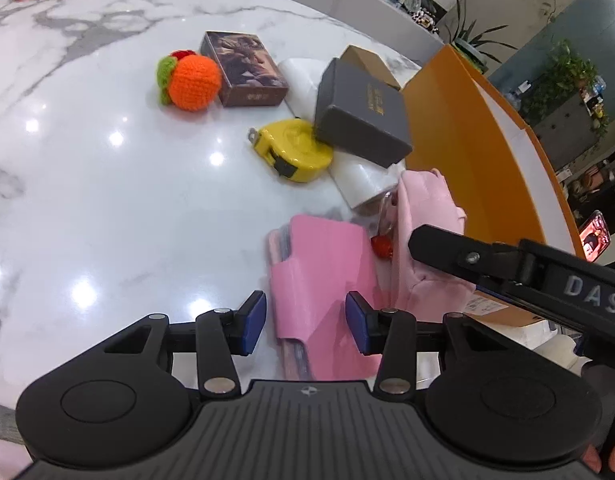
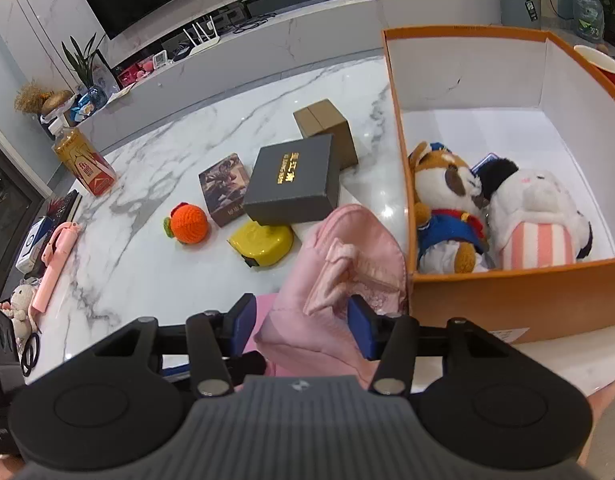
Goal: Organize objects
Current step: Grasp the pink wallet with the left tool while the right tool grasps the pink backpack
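Pink fabric pouch (image 2: 339, 280) lies on the white marble desk (image 1: 107, 200) beside the orange cardboard box (image 2: 507, 300), between the half-open right hand-held gripper (image 2: 303, 326) pads, possibly unpinched. Soft cloth could slip or snag the box wall.

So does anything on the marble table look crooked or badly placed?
Yes. The dark grey box sits tilted, one edge propped on the yellow tape measure rather than flat on the table, so it looks unsteady.
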Available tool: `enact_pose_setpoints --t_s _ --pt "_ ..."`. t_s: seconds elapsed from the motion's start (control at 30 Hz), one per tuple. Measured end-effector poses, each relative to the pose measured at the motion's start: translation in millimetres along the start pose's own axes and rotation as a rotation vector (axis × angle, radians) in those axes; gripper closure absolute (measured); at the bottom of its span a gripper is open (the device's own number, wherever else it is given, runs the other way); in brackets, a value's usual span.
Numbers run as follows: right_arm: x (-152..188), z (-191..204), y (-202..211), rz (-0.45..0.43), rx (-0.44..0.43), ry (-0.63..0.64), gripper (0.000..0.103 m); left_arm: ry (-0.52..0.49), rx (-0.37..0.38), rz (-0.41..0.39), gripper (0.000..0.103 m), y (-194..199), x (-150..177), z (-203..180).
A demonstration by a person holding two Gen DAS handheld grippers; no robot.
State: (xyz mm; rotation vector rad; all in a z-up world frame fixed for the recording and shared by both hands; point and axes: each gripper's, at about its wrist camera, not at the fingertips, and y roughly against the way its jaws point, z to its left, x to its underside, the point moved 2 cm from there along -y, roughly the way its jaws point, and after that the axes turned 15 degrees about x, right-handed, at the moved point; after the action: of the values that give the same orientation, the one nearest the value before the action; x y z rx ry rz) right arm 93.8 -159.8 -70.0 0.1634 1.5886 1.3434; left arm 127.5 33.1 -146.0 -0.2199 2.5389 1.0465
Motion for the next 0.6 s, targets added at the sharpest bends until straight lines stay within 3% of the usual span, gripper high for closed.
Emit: enact_pose_setpoints --t_s 0.13,0.27,0.4,0.6 --pt "2.7 -4.3 -2.0 0.003 -0.019 0.002 0.057 -0.031 -0.034 0.005 0.055 -3.7 0.4 -7.4" --pt "5.6 -13.2 -0.6 0.028 -0.067 -0.028 0.059 -0.035 -0.046 -0.019 0.068 -0.1 0.3 -12.8" --pt "11.2 -24.1 2.2 0.065 -0.128 -0.083 0.06 -0.079 -0.042 -0.05 0.081 14.5 1.0 -31.0" --pt "25.5 -43.7 10.9 0.139 -0.267 -0.198 0.061 -0.139 -0.04 -0.067 0.089 34.5 12.3 -60.1"
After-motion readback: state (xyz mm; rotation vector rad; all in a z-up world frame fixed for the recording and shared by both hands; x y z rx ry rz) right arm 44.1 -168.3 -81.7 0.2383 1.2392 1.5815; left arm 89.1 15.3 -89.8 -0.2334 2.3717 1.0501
